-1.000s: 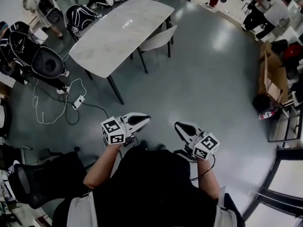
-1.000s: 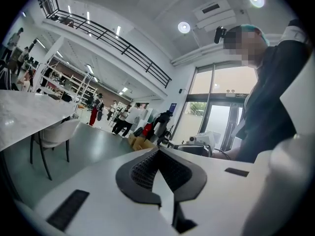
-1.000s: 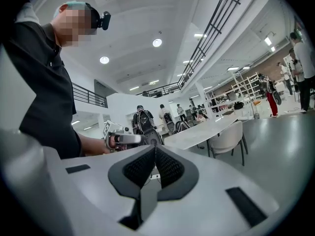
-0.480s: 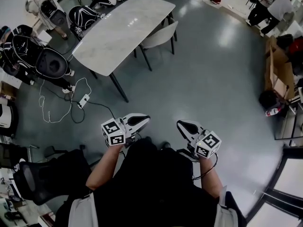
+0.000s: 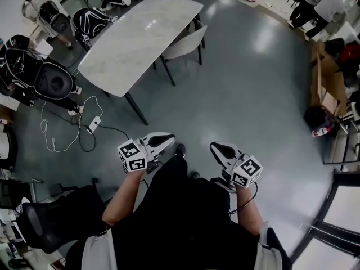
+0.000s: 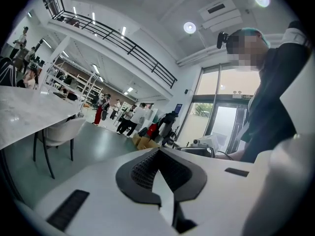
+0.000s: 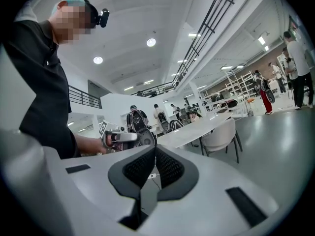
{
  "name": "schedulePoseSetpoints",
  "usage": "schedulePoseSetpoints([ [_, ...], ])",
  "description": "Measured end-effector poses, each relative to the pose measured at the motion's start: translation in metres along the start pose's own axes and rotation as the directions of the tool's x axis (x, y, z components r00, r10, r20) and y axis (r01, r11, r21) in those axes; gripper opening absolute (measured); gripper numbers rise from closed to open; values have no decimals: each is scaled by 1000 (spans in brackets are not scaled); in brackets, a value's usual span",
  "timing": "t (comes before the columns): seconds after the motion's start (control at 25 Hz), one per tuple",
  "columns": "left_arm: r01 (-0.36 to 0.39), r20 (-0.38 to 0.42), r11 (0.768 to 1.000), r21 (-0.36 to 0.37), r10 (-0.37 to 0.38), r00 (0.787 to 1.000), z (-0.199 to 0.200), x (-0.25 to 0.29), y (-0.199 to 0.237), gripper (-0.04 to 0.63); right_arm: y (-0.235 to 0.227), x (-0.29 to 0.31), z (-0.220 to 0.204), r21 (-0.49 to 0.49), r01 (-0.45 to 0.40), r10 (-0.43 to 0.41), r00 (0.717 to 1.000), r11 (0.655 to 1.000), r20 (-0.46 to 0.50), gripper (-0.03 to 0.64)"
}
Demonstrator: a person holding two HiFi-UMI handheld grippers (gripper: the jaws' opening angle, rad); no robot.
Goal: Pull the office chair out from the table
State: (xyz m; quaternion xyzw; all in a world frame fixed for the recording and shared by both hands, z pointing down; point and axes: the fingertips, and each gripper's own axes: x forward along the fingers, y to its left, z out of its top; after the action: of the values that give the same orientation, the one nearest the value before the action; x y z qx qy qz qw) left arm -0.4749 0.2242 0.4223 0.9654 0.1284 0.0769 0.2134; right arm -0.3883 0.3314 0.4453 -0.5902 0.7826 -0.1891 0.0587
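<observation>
- The table (image 5: pixel 135 38) is standing well ahead of you at the upper left, with a power strip (image 5: pixel 93 122) lying near its leg.
- The pale chair (image 5: pixel 185 45) is sitting tucked against the table's right edge, not yet pulled out, so the whole task is waiting.
- You are holding the left gripper (image 5: pixel 163 140) and the right gripper (image 5: pixel 220 149) closed and empty, well apart from the chair.
- The glossy grey floor (image 5: pixel 253 77) is lying bare between, and cardboard boxes (image 5: pixel 325 77) are standing at the right.

The person's shoe (image 5: pixel 180 149) now pokes forward on the floor between the left gripper (image 5: pixel 167 139) and the right gripper (image 5: pixel 216 148), further ahead than before.
</observation>
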Motion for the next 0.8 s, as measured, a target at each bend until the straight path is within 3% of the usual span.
schedulePoseSetpoints([
  [0.44, 75, 18, 997, 18, -75, 997, 54, 26, 100, 12, -56, 109, 48, -50, 4, -6, 999, 999, -47, 20],
  [0.8, 112, 12, 993, 26, -112, 994, 93, 29, 179, 12, -97, 179, 80, -55, 62, -64, 997, 997, -45, 20],
])
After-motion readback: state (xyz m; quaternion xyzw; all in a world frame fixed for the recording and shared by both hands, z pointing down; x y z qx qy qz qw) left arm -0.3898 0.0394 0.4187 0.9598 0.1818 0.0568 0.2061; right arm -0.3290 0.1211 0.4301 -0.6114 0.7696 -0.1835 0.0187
